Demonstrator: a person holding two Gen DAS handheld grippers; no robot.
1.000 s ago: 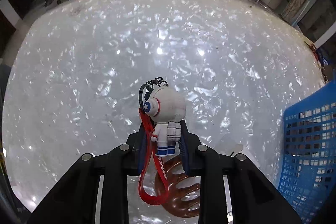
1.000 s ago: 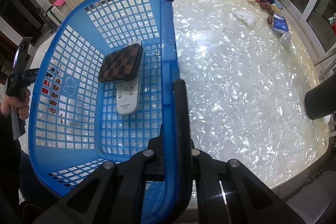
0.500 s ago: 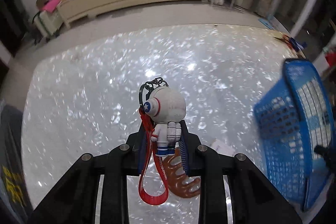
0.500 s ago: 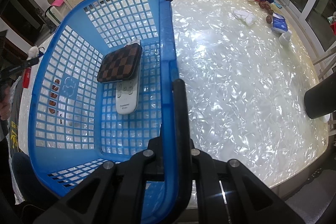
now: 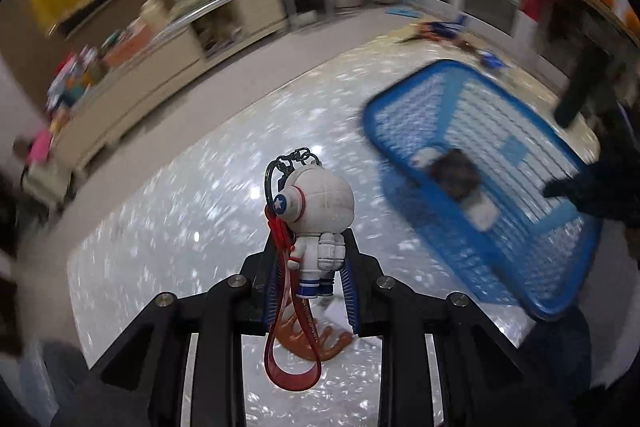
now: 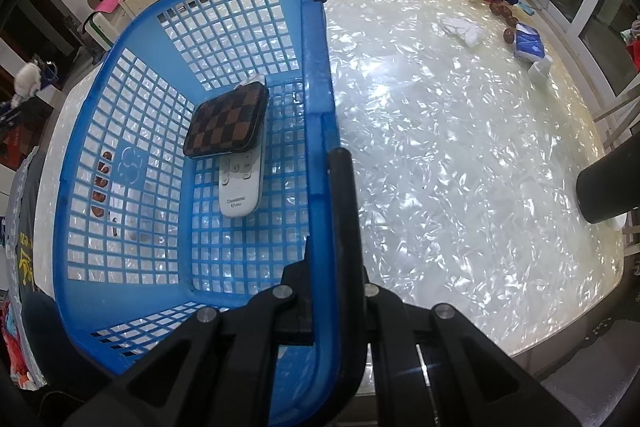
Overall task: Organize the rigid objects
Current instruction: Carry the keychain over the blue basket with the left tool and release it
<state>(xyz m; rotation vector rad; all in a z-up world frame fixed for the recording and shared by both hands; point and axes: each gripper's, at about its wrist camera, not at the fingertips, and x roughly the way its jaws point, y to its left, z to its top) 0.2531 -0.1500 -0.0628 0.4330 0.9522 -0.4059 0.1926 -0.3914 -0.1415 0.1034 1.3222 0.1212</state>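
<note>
Left claw [image 5: 312, 273] clamped on astronaut keychain [image 5: 316, 215], right claw [image 6: 324, 255] clamped on basket [image 6: 316, 99] rim, remote [image 6: 241, 187] marked "CHANGHONG"

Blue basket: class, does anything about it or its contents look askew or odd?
Yes. The blue basket sits tilted, its rim pinched by the right gripper. Inside, the checkered case lies skewed across the white remote.

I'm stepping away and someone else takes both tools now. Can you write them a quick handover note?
Left tool: shut on the astronaut keychain, lifted above the table.
Right tool: shut on the blue basket's rim.
In the basket: checkered case lying on a white remote.
Left: drop the keychain in; a brown comb-like piece lies on the table.
</note>
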